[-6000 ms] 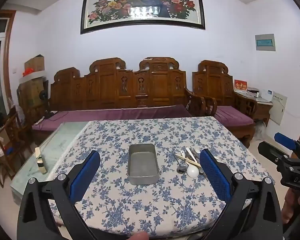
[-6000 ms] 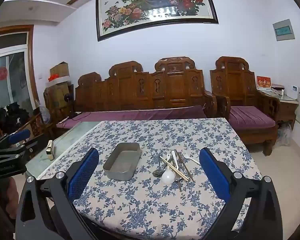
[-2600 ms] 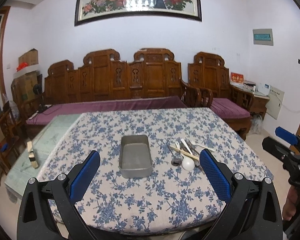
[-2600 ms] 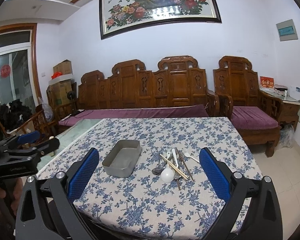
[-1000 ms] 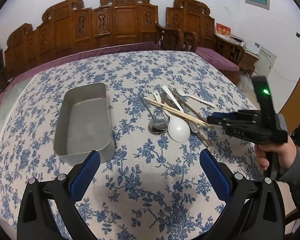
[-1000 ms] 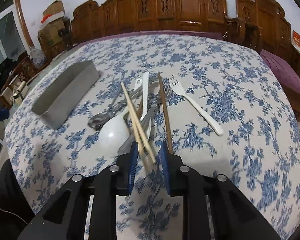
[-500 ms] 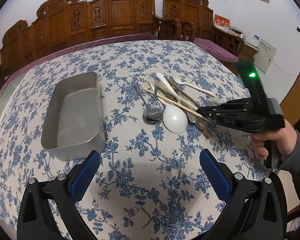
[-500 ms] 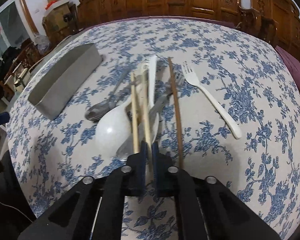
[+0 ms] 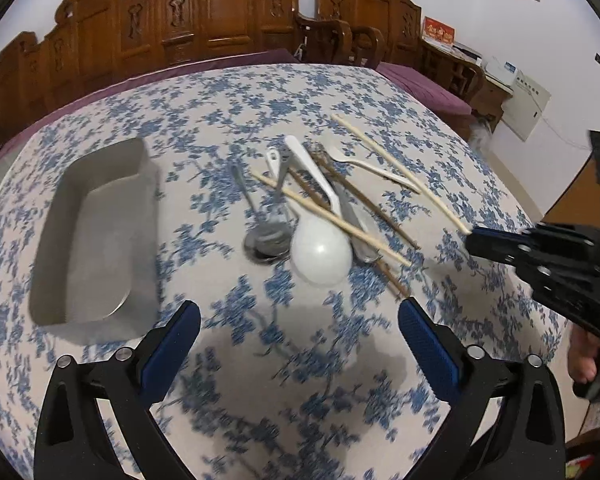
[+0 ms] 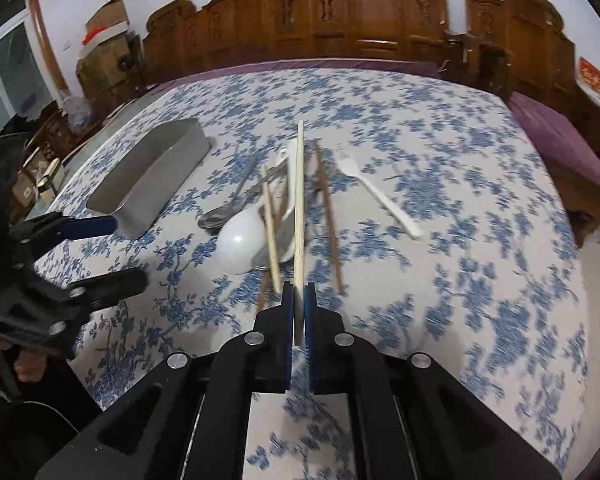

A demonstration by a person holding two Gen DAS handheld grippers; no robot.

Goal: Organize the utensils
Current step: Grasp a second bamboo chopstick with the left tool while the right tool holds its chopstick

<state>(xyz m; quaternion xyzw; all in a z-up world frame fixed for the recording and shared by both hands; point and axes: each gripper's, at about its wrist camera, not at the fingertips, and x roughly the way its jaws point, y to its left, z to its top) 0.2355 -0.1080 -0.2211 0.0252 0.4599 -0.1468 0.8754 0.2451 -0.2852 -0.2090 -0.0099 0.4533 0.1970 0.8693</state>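
Observation:
A pile of utensils lies mid-table: a white ladle spoon (image 9: 320, 252) (image 10: 238, 246), a metal spoon (image 9: 266, 240), a light chopstick (image 9: 332, 220), dark chopsticks (image 10: 328, 216) and a white fork (image 10: 380, 196). An empty grey metal tray (image 9: 92, 232) (image 10: 152, 184) stands to their left. My right gripper (image 10: 299, 292) is shut on one light chopstick (image 10: 299, 208) and holds it lifted off the pile; it also shows in the left wrist view (image 9: 474, 236) with the chopstick (image 9: 400, 168). My left gripper (image 9: 300, 320) is open and empty above the near table.
The table (image 9: 380, 92) wears a blue floral cloth. A carved wooden sofa (image 10: 340, 12) with purple cushions stands behind it. Boxes and clutter (image 10: 40, 168) sit at the left; a cabinet (image 9: 532, 104) stands at the right.
My right gripper closed on one light chopstick and lifted it out of the pile, up and to the right. My left gripper moved closer over the table.

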